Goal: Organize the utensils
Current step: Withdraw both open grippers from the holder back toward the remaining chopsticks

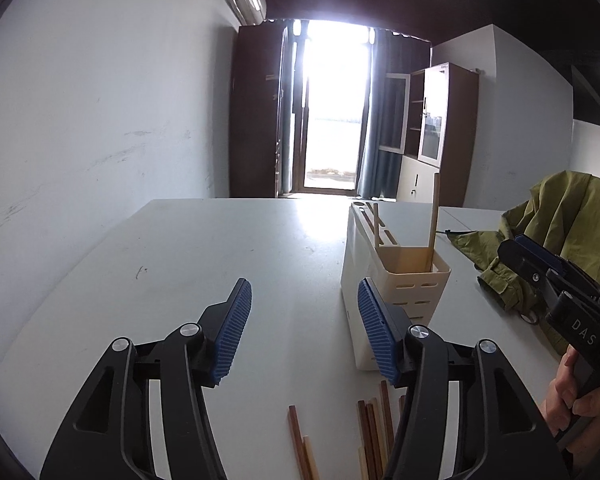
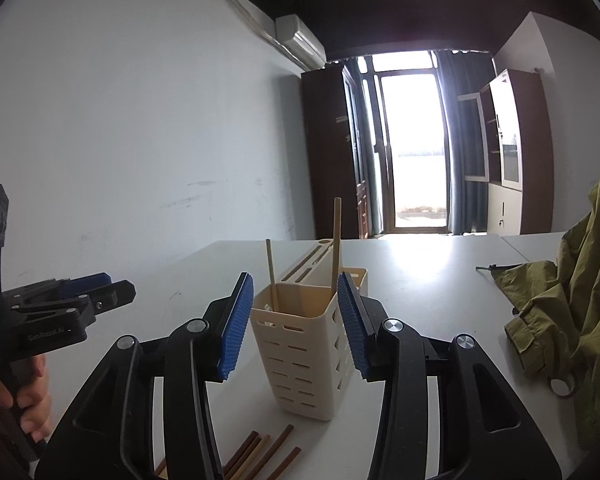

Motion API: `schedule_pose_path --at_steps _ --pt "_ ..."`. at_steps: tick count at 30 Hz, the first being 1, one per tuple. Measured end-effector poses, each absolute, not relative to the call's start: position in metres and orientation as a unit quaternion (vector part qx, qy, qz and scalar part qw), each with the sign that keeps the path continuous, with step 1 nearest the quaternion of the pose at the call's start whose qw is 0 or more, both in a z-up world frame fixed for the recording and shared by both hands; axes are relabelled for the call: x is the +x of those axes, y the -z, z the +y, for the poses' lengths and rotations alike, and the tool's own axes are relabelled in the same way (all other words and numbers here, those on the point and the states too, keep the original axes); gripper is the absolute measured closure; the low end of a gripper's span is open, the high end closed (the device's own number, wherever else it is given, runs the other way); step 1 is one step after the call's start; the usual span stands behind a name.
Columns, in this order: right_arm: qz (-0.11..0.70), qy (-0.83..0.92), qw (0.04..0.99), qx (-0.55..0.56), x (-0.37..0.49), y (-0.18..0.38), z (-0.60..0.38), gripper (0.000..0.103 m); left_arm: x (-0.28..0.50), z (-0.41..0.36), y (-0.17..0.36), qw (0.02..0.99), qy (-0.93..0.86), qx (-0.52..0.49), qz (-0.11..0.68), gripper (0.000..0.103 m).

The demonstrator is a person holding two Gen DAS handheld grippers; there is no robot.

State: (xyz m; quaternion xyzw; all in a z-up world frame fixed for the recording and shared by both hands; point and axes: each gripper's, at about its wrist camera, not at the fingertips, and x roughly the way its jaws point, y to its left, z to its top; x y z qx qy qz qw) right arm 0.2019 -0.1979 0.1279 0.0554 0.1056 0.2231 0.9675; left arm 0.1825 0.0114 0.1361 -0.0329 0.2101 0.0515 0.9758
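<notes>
White table (image 2: 440,280) bears cream holder (image 2: 300,360) containing two upright chopsticks (image 2: 336,248).

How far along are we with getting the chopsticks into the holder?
Done: two chopsticks stand in the cream holder. In hand: nothing; left gripper and right gripper are both open and empty. Left: several loose chopsticks lie on the table.

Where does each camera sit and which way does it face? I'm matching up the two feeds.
Left wrist: on the left claw, facing the table's left part and the door; the right claw and hand show at right.
Right wrist: on the right claw, facing the cream holder; the left claw shows at left.
Shared: holder, chopsticks, green jacket.
</notes>
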Motion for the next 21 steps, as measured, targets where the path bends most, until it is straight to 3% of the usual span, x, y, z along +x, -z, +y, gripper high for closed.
schedule_pose_path --at_steps 12,21 --pt "0.198 -0.183 0.961 0.056 0.206 -0.100 -0.194 0.045 0.181 0.032 -0.087 0.954 -0.060 -0.046 0.290 0.043" --pt "0.272 -0.159 0.948 0.041 0.220 -0.068 -0.183 0.045 0.194 0.039 -0.052 0.936 -0.054 -0.040 0.346 0.043"
